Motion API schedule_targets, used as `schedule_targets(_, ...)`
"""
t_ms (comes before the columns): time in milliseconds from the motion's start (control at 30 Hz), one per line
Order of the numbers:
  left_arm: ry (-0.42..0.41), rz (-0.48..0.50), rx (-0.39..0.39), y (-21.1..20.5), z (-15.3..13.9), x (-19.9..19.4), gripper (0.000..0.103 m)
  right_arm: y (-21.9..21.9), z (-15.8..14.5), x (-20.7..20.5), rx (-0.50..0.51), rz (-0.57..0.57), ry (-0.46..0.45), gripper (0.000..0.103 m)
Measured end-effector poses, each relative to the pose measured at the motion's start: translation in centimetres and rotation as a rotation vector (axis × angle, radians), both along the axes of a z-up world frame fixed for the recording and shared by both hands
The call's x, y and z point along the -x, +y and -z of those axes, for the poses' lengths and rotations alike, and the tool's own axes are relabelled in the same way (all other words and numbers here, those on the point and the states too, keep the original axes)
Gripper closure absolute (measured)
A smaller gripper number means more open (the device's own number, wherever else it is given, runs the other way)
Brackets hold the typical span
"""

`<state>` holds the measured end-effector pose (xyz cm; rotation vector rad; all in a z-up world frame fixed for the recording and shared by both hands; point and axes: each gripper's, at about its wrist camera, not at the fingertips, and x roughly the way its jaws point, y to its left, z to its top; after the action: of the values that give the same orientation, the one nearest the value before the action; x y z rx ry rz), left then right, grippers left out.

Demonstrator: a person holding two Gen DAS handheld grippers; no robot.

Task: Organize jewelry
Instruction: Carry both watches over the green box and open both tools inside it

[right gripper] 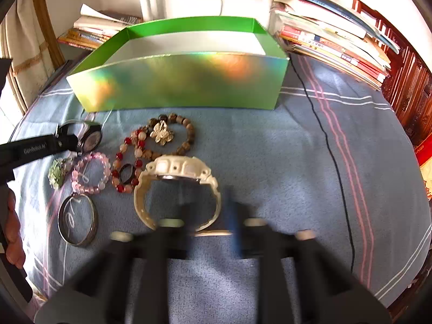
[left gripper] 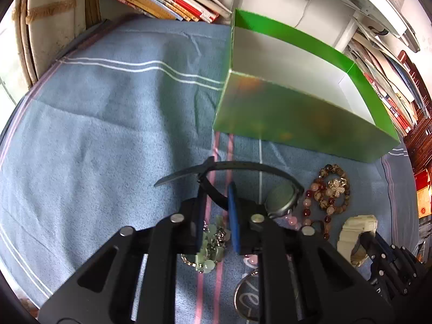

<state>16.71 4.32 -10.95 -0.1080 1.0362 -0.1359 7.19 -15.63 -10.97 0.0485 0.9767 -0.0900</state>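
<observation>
Left wrist view: our left gripper pinches the strap of a black watch, lifted at frame centre over the blue cloth. One green box sits upper right, open, white inside.

Right wrist view: our right gripper, blurred at the bottom, is pressed together on the strap of a white watch at centre. We count two watches, four bead bracelets, one silver bangle, one dark ring, one gold brooch and one green cluster, all lower left of the box.
</observation>
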Motion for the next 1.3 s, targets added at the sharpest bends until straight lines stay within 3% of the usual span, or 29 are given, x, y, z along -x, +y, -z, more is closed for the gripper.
schedule_targets(167, -0.080, 0.016, 0.006, -0.1, -2.2, 1.0, 0.101, 0.3, -1.5, 0.5, 0.014, -0.018, -0.040, 0.096)
schedule_targets(433, -0.208, 0.074, 0.045, -0.7, -8.0, 2.9, 0.101, -0.1, -6.7, 0.4, -0.001, -0.033, -0.155, 0.096)
schedule_targets(700, -0.311, 0.082, 0.119, -2.8, -13.5, -3.2, 0.101, -1.3, -12.5, -6.2, -0.014, -0.001, -0.298, 0.096)
schedule_targets(833, -0.339, 0.067, 0.077, -4.6, -13.1, -6.9, 0.101, -1.5, -11.7, -10.4, 0.031, 0.042, -0.281, 0.096)
schedule_targets(1033, -0.196, 0.098, 0.012, -7.2, -8.7, -10.7, 0.100, -2.4, -6.8, -15.0, -0.033, 0.062, -0.132, 0.090)
schedule_targets(1100, -0.171, 0.104, -0.009, -7.4, -7.7, -10.8, 0.093, -2.4, -6.8, -14.7, -0.013, 0.065, -0.147, 0.080)
schedule_targets(1133, -0.173, 0.104, -0.011, -7.3, -7.7, -10.7, 0.088, -2.3, -7.3, -14.1, 0.009, 0.067, -0.167, 0.067)
schedule_targets(1167, -0.187, 0.099, -0.017, -7.1, -7.8, -10.3, 0.076, -2.3, -8.1, -13.3, 0.019, 0.065, -0.194, 0.058)
schedule_targets(1300, -0.307, 0.057, -0.063, -5.7, -10.0, -6.4, 0.054, -2.5, -10.8, -9.3, -0.001, 0.039, -0.251, 0.058)
